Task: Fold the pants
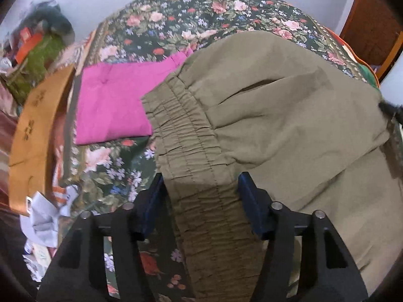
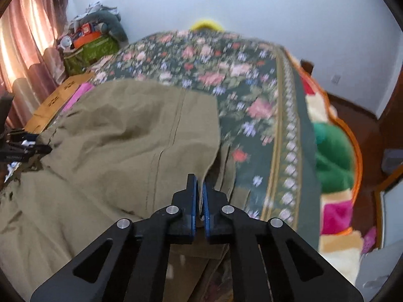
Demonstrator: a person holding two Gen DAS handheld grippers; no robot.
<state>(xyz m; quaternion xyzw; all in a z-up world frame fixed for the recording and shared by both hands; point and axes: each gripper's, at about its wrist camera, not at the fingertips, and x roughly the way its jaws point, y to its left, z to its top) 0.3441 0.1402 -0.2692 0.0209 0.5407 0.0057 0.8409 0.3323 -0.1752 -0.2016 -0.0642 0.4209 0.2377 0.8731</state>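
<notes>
Olive pants (image 1: pixel 289 115) on floral bedspread (image 1: pixel 201 17); left gripper (image 1: pixel 200 188) jaws wide astride waistband (image 1: pixel 191 151); right gripper (image 2: pixel 200 188) jaws pinching pants.

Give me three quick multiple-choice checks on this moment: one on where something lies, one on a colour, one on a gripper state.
1. Where is the folded magenta cloth?
A. beside the waistband, on the floral bedspread
B. on the floor
C. in a gripper

2. What colour are the loose cotton pants?
A. navy
B. olive-khaki
C. white

3. How do the right gripper fingers stand?
A. wide apart
B. out of view
C. closed on the pants' edge

Answers: 1 A, it lies flat on the floral bedspread beside the elastic waistband. 2 B, both views show olive-khaki fabric. 3 C, the blue pads nearly meet with cloth between.
</notes>
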